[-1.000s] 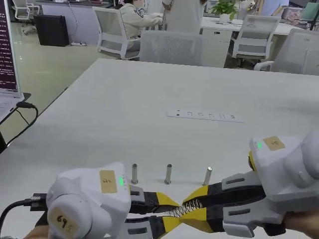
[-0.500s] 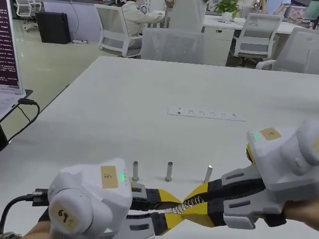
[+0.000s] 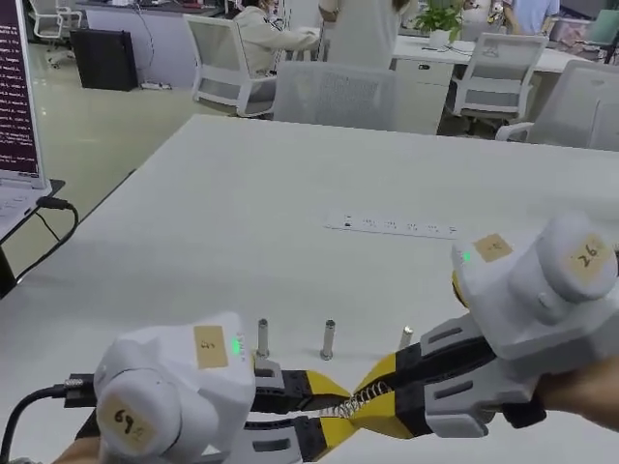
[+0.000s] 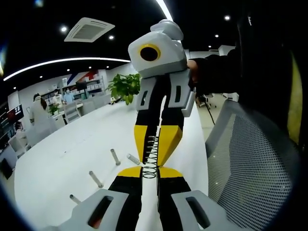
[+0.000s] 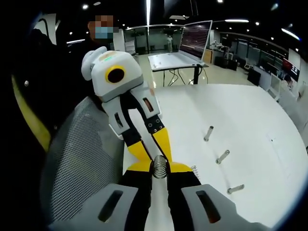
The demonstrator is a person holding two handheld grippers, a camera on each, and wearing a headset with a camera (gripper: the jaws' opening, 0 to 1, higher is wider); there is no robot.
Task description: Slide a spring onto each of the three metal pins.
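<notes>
A small steel spring [image 3: 363,398] hangs in the air between my two grippers, which meet tip to tip over the table's near edge. My left gripper [image 3: 334,408] comes in from the lower left, with its yellow tips closed on one end of the spring [image 4: 150,156]. My right gripper [image 3: 379,389] comes in from the right and is shut on the other end, seen end-on as a ring [image 5: 160,166]. Three upright metal pins [image 3: 262,337], [image 3: 329,339], [image 3: 405,336] stand in a row just beyond the grippers, bare. They also appear in the gripper views, pins [image 4: 95,179] and pins [image 5: 223,156].
A white power strip [image 3: 397,226] lies flat mid-table. A laptop [image 3: 14,97] and a black cable [image 3: 53,208] sit off the left edge. Office chairs [image 3: 334,92] and seated people are behind the table. A mesh chair back [image 4: 250,163] is close by me.
The right gripper's body has lifted and swung a little left, tilting more steeply down to the spring. The spring stays between both sets of tips. The left gripper has barely moved.
</notes>
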